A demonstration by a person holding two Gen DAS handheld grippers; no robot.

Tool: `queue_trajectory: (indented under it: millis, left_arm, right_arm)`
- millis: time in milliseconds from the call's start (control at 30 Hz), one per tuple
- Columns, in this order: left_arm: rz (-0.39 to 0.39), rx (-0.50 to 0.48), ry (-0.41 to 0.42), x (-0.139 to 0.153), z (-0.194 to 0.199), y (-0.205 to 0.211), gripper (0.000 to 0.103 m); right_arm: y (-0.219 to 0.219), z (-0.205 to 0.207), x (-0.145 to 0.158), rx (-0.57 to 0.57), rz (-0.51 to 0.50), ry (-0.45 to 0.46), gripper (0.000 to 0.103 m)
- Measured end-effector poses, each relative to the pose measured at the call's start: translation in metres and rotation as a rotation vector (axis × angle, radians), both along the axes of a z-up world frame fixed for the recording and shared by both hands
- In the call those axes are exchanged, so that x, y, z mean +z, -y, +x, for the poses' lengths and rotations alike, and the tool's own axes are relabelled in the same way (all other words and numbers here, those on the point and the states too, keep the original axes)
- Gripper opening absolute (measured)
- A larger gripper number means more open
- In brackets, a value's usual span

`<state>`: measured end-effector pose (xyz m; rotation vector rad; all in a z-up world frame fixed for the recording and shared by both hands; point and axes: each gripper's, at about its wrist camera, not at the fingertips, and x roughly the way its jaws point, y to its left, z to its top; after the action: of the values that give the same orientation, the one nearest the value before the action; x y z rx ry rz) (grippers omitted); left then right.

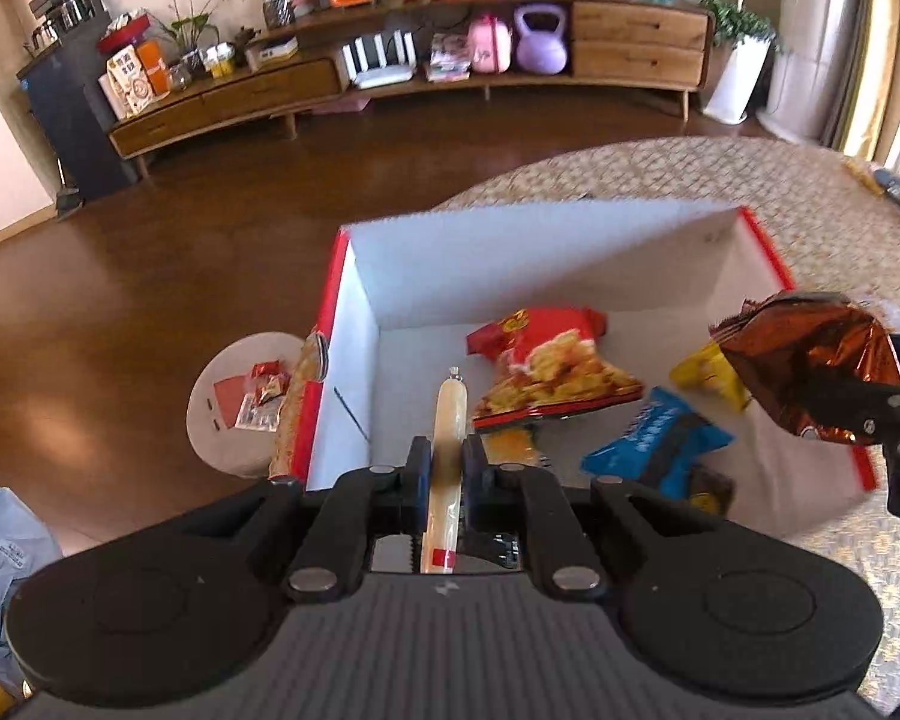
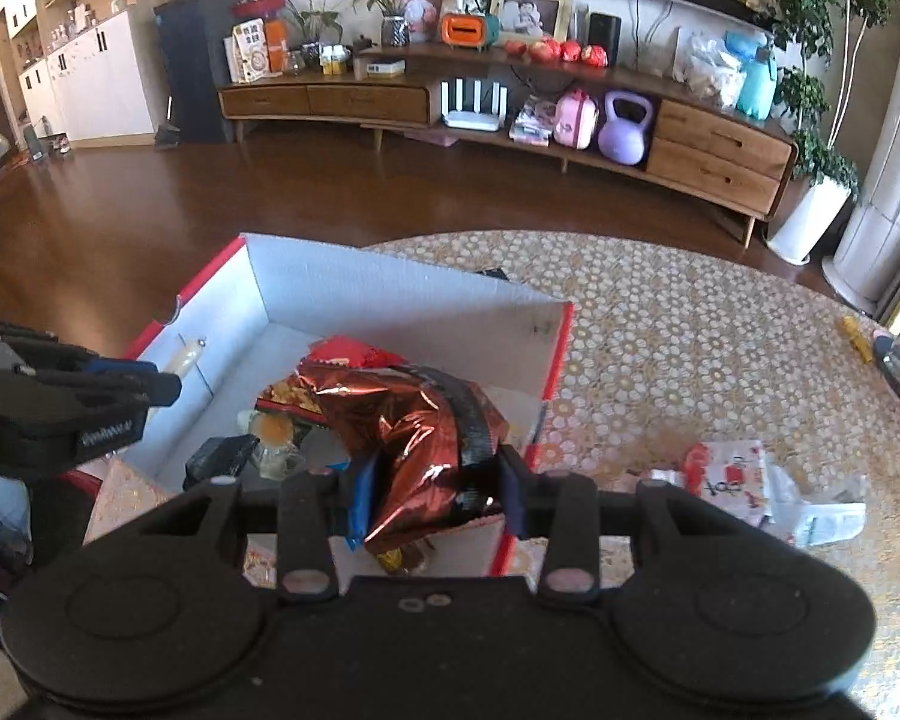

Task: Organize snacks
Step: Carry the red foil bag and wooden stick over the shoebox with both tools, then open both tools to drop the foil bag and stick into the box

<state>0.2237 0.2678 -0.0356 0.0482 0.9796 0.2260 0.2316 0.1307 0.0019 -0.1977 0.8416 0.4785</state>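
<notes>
While your left tool (image 1: pixel 447 468) pinches the sausage stick (image 1: pixel 448 438) and your right tool (image 2: pixel 435 495) pinches the foil bag (image 2: pixel 432 420) above the box (image 1: pixel 510 258), releasing unevenly could drop either snack onto the table (image 2: pixel 690 348).

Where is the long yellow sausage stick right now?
The sausage stick is pinched in the left gripper, poised over the near-left part of the white box, just left of the red snack bag.
</notes>
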Motion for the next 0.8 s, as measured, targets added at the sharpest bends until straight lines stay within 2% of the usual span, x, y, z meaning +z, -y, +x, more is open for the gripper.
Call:
queue_trajectory:
  millis: [333, 600, 733, 800]
  left_arm:
    - [0.014, -0.003, -0.052, -0.028, 0.022, -0.009, 0.01]
    - [0.006, -0.005, -0.097, -0.048, 0.027, -0.008, 0.01]
    - [0.0, 0.001, -0.12, -0.054, 0.027, -0.007, 0.01]
    - [-0.003, 0.007, -0.128, -0.055, 0.027, -0.007, 0.012]
  right_arm:
    - [-0.025, 0.02, -0.026, -0.01, -0.034, -0.027, 0.039]
    - [-0.028, 0.024, -0.044, -0.004, -0.064, -0.058, 0.04]
    - [-0.027, 0.026, -0.049, -0.004, -0.07, -0.077, 0.041]
    - [-0.026, 0.025, -0.051, -0.004, -0.067, -0.078, 0.046]
